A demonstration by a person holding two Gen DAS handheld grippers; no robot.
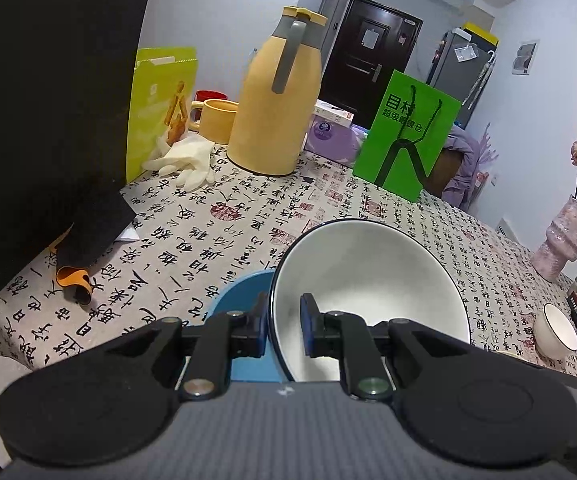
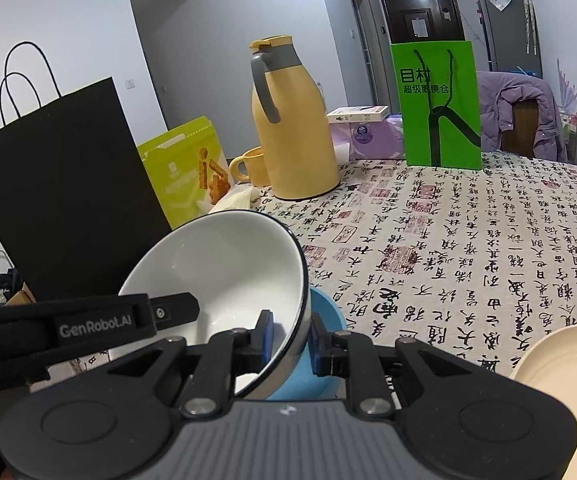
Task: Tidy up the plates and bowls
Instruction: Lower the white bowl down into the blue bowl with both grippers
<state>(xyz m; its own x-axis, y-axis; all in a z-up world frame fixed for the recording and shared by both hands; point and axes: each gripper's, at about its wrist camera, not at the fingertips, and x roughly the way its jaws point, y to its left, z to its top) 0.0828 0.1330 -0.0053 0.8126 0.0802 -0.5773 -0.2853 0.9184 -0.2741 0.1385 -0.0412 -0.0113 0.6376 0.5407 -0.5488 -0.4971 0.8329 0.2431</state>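
Above counter (image 1: 216,216) | both grippers, left (image 1: 284,326) and right (image 2: 291,336), clamped on white bowl (image 1: 372,276) rim | glazed, slippery, breakable; likely hefty | opposite-rim holds suit

Large white characters, 目村, stand above a smaller line, 超级眼镜仓, on the bright green paper gift bag (image 2: 440,108) upright at the upper right of my right wrist view; the same lettering shows on it right of centre in my left wrist view (image 1: 406,136). "GenRobot.AI" runs in grey letters along the black arm of my left gripper (image 2: 96,326), at the lower left of the right view. The beige tablecloth (image 2: 488,248) carries rows of black brush calligraphy and red seal stamps, too distorted for me to read.
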